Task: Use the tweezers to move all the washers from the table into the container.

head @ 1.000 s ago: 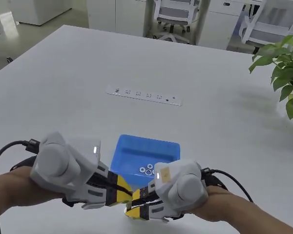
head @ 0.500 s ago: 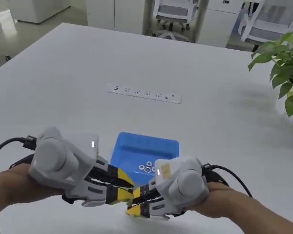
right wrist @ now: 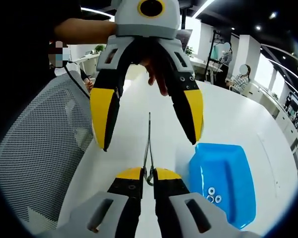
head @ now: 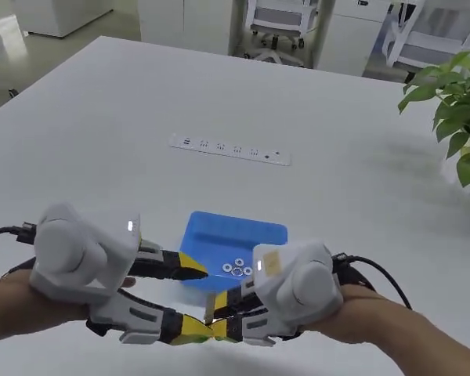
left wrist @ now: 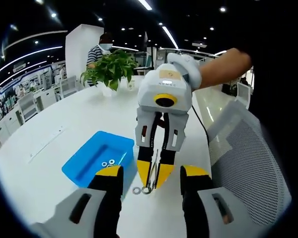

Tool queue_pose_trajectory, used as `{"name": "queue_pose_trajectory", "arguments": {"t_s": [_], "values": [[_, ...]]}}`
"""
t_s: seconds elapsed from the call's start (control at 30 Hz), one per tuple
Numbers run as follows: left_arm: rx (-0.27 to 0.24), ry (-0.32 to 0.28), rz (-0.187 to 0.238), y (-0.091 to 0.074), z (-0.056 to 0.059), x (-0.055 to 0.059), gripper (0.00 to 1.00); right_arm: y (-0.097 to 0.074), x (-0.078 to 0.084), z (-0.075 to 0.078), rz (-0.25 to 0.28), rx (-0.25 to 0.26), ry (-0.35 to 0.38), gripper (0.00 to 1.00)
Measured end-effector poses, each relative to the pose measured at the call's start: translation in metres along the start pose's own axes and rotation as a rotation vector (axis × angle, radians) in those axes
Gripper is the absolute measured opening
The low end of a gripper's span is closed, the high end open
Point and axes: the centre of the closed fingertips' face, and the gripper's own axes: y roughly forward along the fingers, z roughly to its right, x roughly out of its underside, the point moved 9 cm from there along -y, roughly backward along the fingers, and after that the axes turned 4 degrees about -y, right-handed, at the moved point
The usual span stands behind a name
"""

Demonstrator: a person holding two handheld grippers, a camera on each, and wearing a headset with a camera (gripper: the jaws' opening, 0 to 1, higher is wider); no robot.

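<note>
My right gripper (head: 218,315) is shut on thin metal tweezers (head: 207,307) just in front of the blue container (head: 219,235). The container holds several washers (head: 239,267). In the left gripper view the tweezers (left wrist: 153,166) point down to two washers (left wrist: 140,190) lying on the white table beside the container (left wrist: 89,163); I cannot tell whether the tips grip one. My left gripper (head: 196,301) faces the right one with its jaws spread wide on either side of the tweezers, holding nothing. The right gripper view shows the tweezers (right wrist: 149,144) running between the open left gripper (right wrist: 146,119).
A white power strip (head: 229,150) lies on the table beyond the container. A potted plant (head: 458,102) stands at the table's right edge. Office chairs (head: 278,23) stand behind the far edge. A mesh chair (left wrist: 248,158) is close to the near edge.
My left gripper's jaws have spread wide apart and its body has drawn back to the left. The right gripper stays shut on the tweezers in about the same place.
</note>
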Motion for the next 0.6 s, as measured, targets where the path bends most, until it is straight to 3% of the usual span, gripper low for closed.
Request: {"name": "queue_pose_trajectory", "arguments": {"t_s": [0.43,0.6], "values": [[-0.073,-0.075,0.052,-0.011,-0.002,0.005,0.88,-0.017,-0.014,0.01,0.015,0.023,0.017,0.09],[-0.097,-0.091,0.069,-0.013,-0.003,0.003,0.96,-0.025,-0.018,0.015,0.017,0.03,0.021,0.09]]}}
